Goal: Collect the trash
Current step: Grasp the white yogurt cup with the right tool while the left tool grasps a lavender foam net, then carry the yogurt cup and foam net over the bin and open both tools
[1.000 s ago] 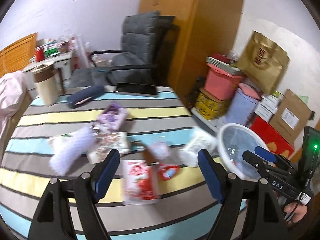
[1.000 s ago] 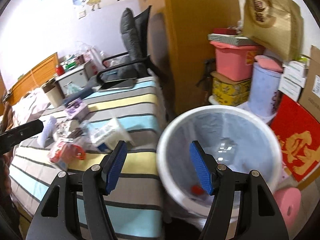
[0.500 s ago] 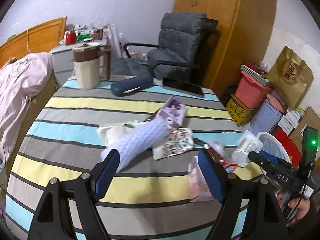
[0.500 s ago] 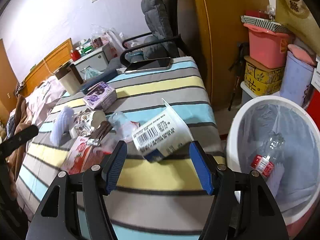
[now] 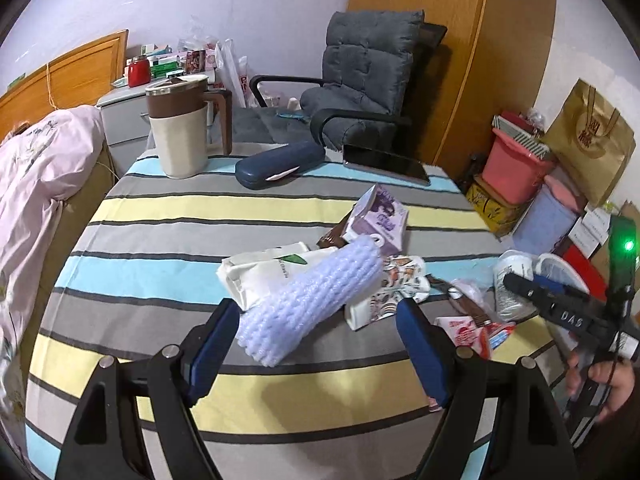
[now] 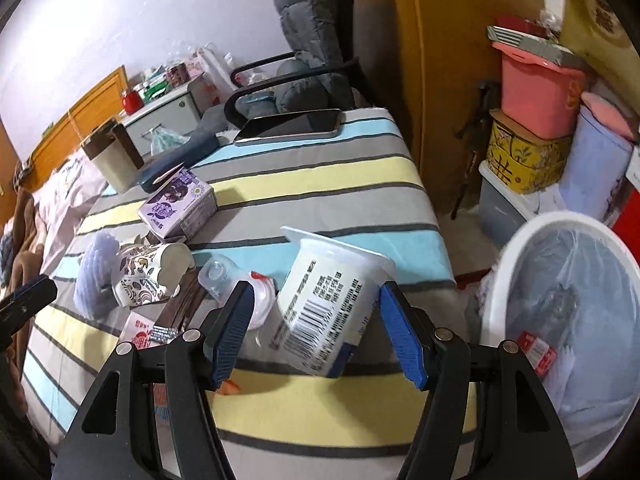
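1. Trash lies in a loose heap toward the right edge of the table (image 5: 168,216), on a soft cloth striped grey, yellow and pale blue.
2. Left gripper (image 5: 318,344) hangs over the near part of the table with its blue ribbed pads spread wide; the bubble-wrap roll (image 5: 312,300), a knobbly lilac cylinder, lies slanted between them, with no pad pressing on it.
3. Right gripper (image 6: 314,330) is likewise spread, with the yogurt tub (image 6: 326,300) between its pads, seemingly untouched: a smooth white plastic cup, tipped on its side, with a barcode label and a square rim.
4. Purple carton (image 6: 178,208), boxy and glossy, lies further in; a patterned paper cup (image 6: 146,274) rests on its side near the roll.
5. Crumpled red-and-white wrapper (image 5: 470,330) and a white pouch (image 5: 268,272) lie in the same heap.
6. White round bin (image 6: 560,320), lined with thin crinkled plastic, stands on the floor just off the table's right edge, with a clear bottle inside.
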`<state>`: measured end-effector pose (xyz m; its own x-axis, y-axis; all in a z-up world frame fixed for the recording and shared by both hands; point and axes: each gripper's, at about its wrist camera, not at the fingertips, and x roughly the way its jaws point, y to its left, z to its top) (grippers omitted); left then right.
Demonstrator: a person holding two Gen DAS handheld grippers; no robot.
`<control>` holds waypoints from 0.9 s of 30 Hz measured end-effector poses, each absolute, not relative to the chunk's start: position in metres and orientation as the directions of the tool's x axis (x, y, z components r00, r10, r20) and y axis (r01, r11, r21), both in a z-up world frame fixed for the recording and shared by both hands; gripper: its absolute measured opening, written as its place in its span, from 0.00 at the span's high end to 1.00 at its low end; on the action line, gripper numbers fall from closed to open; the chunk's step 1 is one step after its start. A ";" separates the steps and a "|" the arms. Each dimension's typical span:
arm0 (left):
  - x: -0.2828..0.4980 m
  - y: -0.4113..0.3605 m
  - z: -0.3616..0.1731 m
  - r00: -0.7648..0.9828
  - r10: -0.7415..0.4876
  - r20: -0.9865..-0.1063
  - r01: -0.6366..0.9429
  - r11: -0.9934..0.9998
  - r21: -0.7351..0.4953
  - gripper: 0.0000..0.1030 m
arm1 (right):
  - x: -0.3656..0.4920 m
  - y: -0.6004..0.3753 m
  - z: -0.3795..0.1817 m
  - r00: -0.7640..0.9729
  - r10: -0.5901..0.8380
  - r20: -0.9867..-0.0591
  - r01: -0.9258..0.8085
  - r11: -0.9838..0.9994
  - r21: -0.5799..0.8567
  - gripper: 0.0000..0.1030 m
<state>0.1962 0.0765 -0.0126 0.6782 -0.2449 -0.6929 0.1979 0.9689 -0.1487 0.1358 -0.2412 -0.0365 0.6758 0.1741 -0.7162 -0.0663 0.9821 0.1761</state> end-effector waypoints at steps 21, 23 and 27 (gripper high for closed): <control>0.233 0.059 -0.037 0.622 -0.208 -0.754 0.334 0.942 0.015 0.31 | 0.143 -0.236 -0.036 0.671 0.186 -0.718 -0.103 0.982 0.158 0.49; 0.233 0.058 -0.038 0.620 -0.212 -0.755 0.339 0.941 0.014 0.37 | 0.144 -0.236 -0.037 0.672 0.188 -0.716 -0.105 0.982 0.159 0.49; 0.232 0.056 -0.038 0.608 -0.228 -0.760 0.352 0.936 0.001 0.57 | 0.143 -0.236 -0.037 0.673 0.191 -0.715 -0.104 0.981 0.164 0.49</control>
